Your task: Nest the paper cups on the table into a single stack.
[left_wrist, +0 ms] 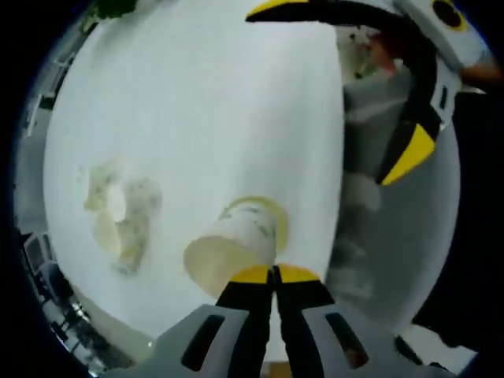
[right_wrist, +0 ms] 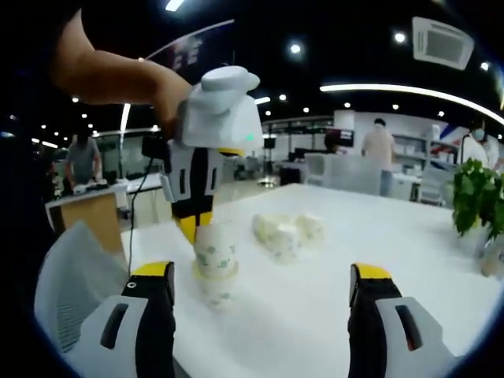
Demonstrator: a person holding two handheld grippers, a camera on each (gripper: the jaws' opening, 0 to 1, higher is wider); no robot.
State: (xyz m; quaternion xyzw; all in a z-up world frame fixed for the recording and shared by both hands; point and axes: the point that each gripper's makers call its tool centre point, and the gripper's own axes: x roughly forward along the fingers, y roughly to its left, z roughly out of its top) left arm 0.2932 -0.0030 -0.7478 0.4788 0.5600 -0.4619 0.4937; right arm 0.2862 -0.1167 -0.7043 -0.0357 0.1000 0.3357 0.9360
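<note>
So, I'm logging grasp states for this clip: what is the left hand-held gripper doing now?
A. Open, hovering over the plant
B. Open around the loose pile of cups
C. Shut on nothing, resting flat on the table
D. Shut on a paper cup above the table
D: the left hand-held gripper has its jaws closed on the rim of a paper cup, shown from both views, over the white table.

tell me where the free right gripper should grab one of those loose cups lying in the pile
Probably across the side wall near the rim, coming from above. The loose cups lie tipped together on the table, so their sides face up. The right hand-held gripper is open; the left hand-held gripper already pinches a cup.
</note>
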